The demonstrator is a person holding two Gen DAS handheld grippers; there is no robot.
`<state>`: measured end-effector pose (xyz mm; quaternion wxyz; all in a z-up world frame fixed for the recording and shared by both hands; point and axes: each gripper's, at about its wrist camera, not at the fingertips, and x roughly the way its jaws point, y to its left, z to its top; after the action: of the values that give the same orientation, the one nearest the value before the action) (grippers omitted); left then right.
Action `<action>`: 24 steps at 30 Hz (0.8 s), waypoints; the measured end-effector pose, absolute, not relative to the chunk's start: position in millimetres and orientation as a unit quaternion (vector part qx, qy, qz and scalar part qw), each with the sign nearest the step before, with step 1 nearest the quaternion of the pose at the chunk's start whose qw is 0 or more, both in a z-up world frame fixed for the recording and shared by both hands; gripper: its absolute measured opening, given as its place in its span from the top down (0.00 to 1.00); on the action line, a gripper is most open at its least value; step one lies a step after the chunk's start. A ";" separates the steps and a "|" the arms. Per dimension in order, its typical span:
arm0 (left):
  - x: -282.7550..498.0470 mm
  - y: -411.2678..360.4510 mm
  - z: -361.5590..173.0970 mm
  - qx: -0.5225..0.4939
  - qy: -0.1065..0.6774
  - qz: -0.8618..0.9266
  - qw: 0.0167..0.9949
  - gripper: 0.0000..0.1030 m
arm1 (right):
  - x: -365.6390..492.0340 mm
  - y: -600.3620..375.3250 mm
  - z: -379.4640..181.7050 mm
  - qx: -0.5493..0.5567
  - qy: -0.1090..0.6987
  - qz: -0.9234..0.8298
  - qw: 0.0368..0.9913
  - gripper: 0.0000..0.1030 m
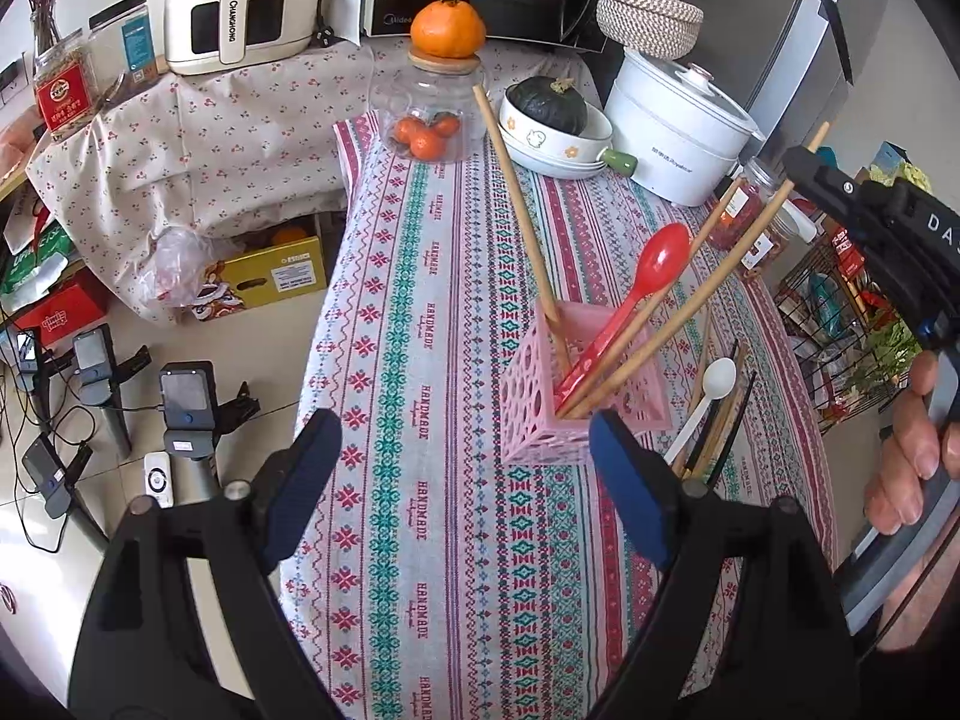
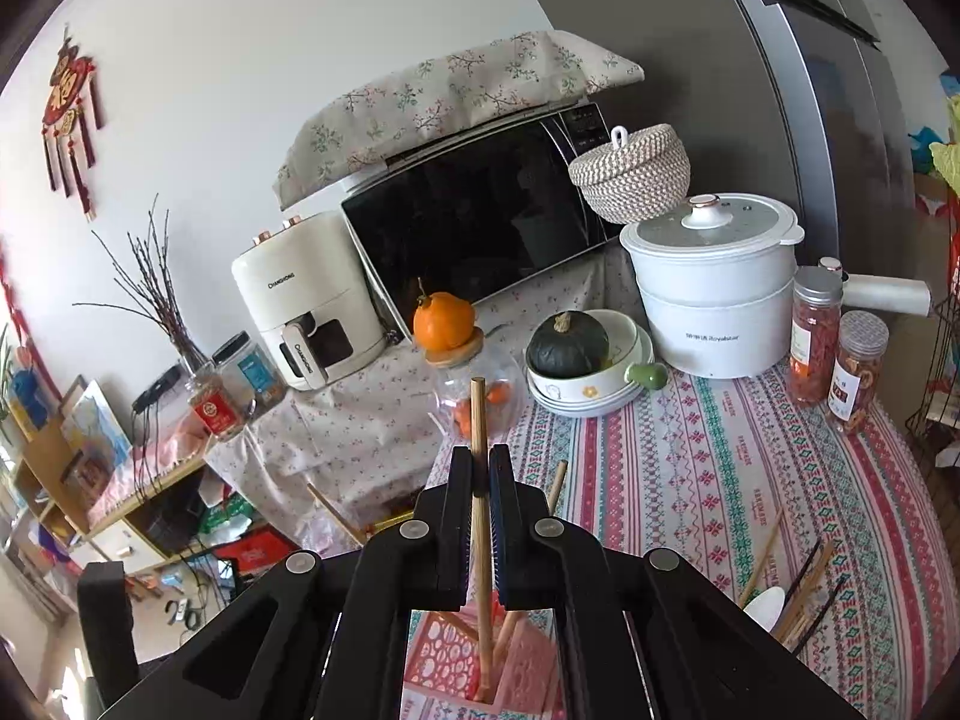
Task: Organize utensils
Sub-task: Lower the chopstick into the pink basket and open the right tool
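Note:
A pink lattice holder [image 1: 558, 402] stands on the patterned tablecloth [image 1: 432, 360]. A red spoon [image 1: 654, 264] and several wooden chopsticks lean in it. My left gripper [image 1: 468, 468] is open just in front of the holder with nothing between its fingers. At the upper right, my right gripper [image 1: 801, 159] is shut on one wooden chopstick [image 1: 744, 246] that slants down into the holder. In the right wrist view that chopstick [image 2: 478, 420] stands upright between the shut pads of my right gripper [image 2: 480, 468], its lower end inside the holder [image 2: 456, 660]. A white spoon [image 1: 714, 384] and dark chopsticks lie right of the holder.
A glass jar of oranges [image 1: 429, 114], a bowl with a green squash [image 1: 552, 114] and a white cooker [image 1: 684, 138] stand at the table's far end. Two jars of dried food [image 2: 834, 348] stand at the right. The table's left edge drops to the cluttered floor. A hand [image 1: 912, 456] holds the right gripper's handle.

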<state>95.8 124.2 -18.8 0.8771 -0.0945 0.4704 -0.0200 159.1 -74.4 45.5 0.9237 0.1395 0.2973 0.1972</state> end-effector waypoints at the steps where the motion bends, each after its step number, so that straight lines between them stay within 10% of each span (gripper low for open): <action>1: 95.5 123.1 -18.9 -0.094 0.471 -0.023 0.877 0.18 | 160.1 -74.6 42.8 0.140 0.304 0.198 0.921 0.94; 13: 96.5 109.5 -23.6 -0.079 0.485 -0.047 0.870 0.18 | 147.6 -130.3 56.0 0.141 0.330 0.171 0.918 0.37; 24: 87.3 69.5 -18.9 -0.037 0.491 -0.085 0.866 0.09 | 131.5 -211.0 23.5 0.105 0.378 0.081 0.916 0.18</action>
<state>87.3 69.5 -18.9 0.8660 -0.0372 0.4913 -0.0852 131.5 -211.0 23.5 0.9162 0.1051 0.3782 0.0811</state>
